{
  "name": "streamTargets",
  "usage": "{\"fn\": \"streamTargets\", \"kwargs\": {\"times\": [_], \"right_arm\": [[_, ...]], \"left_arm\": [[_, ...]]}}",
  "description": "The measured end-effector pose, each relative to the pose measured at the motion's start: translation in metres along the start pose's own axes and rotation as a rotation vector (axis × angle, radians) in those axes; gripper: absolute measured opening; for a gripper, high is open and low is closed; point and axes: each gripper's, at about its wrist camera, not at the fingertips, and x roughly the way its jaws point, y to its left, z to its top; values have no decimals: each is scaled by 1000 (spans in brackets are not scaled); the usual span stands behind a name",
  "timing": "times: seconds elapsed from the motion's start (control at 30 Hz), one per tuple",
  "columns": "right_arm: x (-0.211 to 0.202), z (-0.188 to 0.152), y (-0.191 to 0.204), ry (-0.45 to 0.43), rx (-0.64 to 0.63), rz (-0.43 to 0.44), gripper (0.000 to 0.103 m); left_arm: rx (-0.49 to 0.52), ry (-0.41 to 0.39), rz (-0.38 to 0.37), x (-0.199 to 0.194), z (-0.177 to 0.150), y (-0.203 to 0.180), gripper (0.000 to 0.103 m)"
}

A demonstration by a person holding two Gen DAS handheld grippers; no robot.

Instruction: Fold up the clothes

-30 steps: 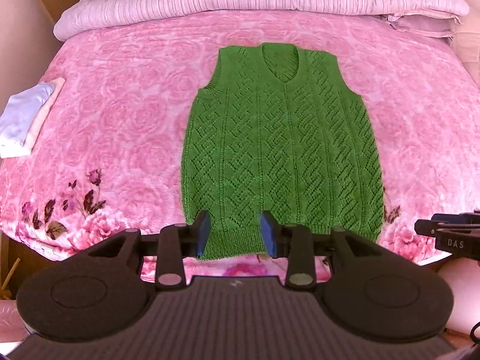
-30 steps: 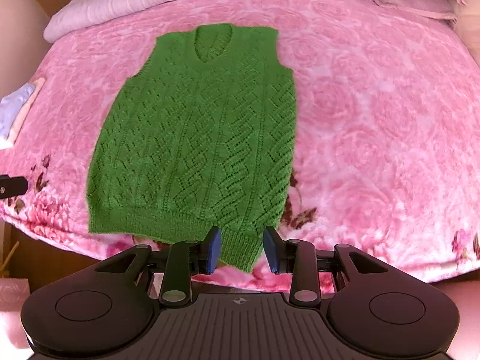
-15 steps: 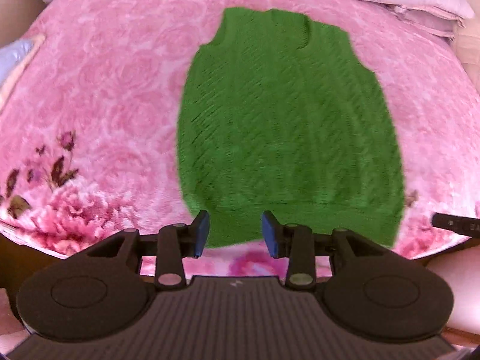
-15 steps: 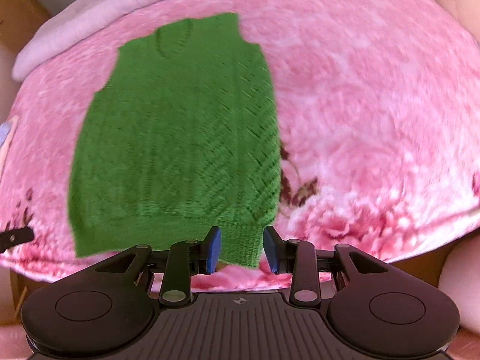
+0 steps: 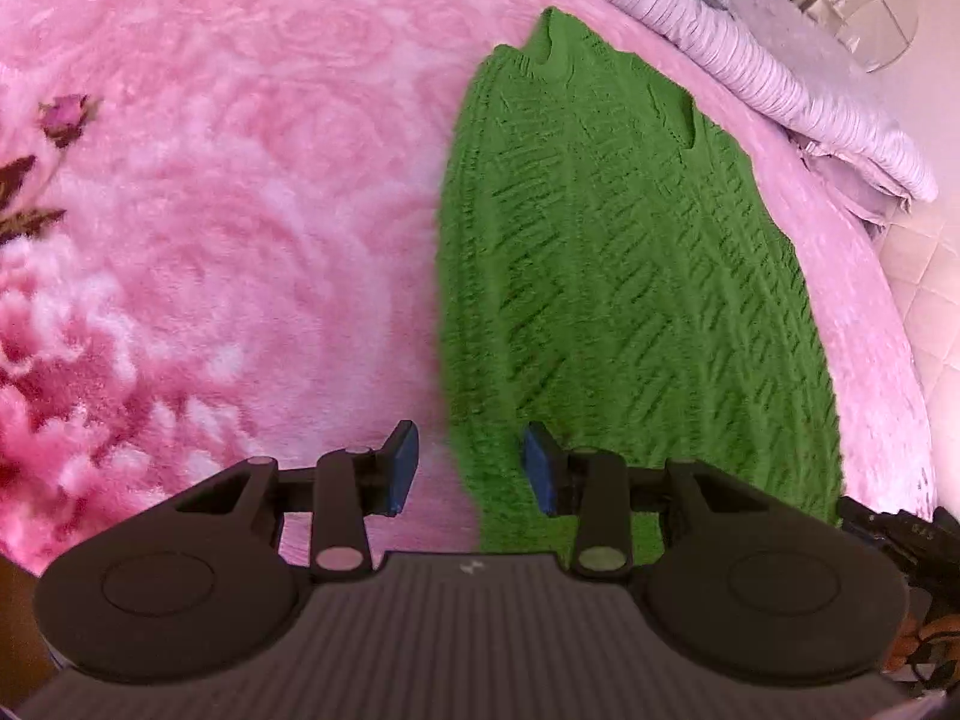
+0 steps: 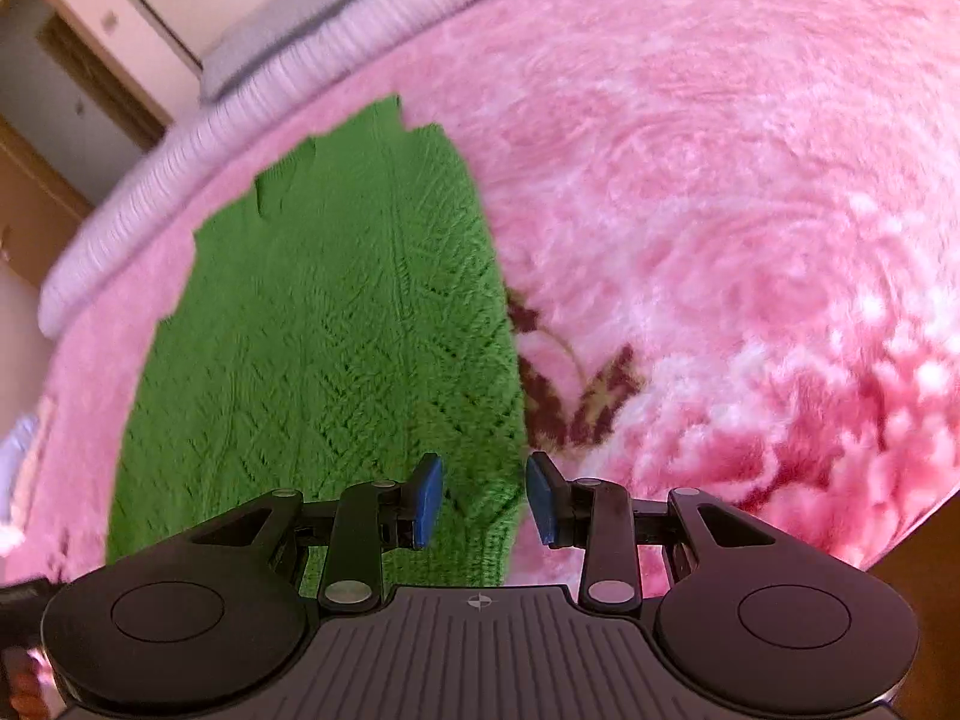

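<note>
A green knitted sleeveless vest (image 5: 624,276) lies flat on the pink bed, neck end far from me. It also shows in the right wrist view (image 6: 336,324). My left gripper (image 5: 471,468) is open and low over the vest's left bottom corner, with the vest's side edge between its blue pads. My right gripper (image 6: 485,501) is open and low over the vest's right bottom corner, with that side edge between its pads. Neither holds anything.
The pink rose-patterned blanket (image 5: 240,210) covers the bed. A lilac ribbed quilt (image 5: 780,78) is rolled along the far end, also in the right wrist view (image 6: 240,120). The other gripper's tip (image 5: 900,534) shows at the right. Wooden furniture (image 6: 42,180) stands at the left.
Both grippers have moved forward and down to the vest's bottom corners, and turned outward. The left one shifted left, the right one right. Both stayed open.
</note>
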Motion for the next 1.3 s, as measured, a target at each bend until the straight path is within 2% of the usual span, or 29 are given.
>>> {"fn": "streamTargets", "kwargs": {"times": [0.13,0.27,0.4,0.53,0.6,0.67,0.83,0.93,1.0,1.13,1.27,1.3], "right_arm": [[-8,-19,-18,-59,72,78,35],[-24,-29,-27,-58,137,141,35],[-31,-35,-36,-51,207,239,35],[-19,-39,-43,-26,245,225,37],[-14,-35,-44,-17,246,250,43],[-9,-28,-45,7,247,274,55],[0,-12,-38,64,199,276,55],[7,-11,-36,81,194,282,55],[8,-11,-35,86,205,283,54],[5,-24,-40,63,240,290,40],[10,-34,-42,36,260,339,37],[11,-33,-40,35,248,336,31]], "left_arm": [[-1,-74,-47,-9,-16,6,35],[-54,-105,-61,-21,-27,8,35],[-115,-125,-84,-25,-29,10,41],[-176,-139,-101,-26,-32,13,41],[-217,-135,-107,-21,-33,19,42],[-275,-131,-123,-15,-34,26,43],[-349,-137,-190,-2,-32,34,47],[-367,-89,-273,12,-31,32,46],[-364,-90,-277,14,-33,30,46],[-370,-81,-303,16,-33,31,44],[-344,-98,-299,14,-40,32,30],[-343,-104,-294,14,-42,32,21]]}}
